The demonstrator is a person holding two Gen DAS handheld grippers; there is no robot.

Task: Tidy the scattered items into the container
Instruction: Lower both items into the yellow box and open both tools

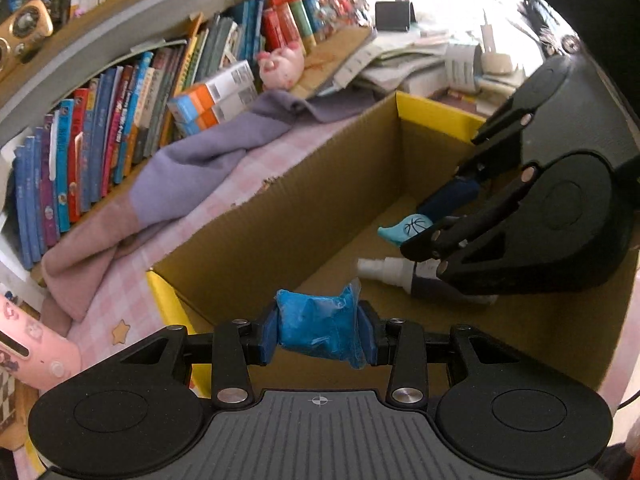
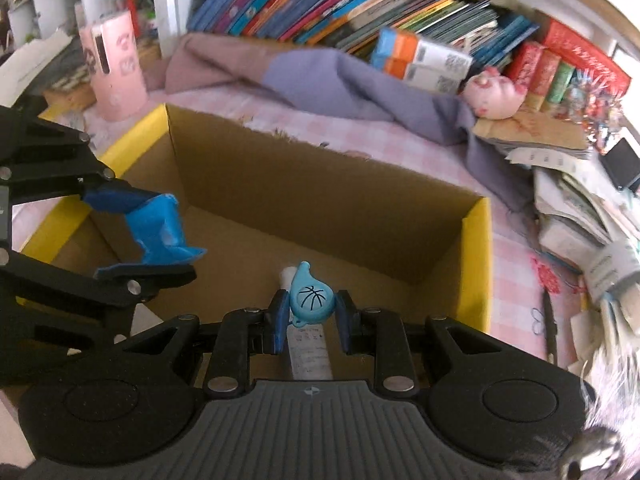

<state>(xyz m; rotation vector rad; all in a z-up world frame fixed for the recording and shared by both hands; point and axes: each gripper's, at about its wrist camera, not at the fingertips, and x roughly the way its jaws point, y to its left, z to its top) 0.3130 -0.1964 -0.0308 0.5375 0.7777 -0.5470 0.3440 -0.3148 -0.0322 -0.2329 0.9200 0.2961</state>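
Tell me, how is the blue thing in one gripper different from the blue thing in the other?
The left gripper squeezes a crinkly blue packet, soft and wrapped in plastic. The right gripper pinches a light-blue teardrop charm, hard, smooth, with a basketball drawn on it. The packet looks bulkier. Both hang above the cardboard box.

A crumpled blue plastic packet (image 1: 320,330) and a light-blue basketball-printed whistle (image 2: 311,298) hang pinched above an open cardboard box (image 2: 320,184) with yellow flaps, on whose floor a white spray bottle (image 1: 394,270) lies flat.
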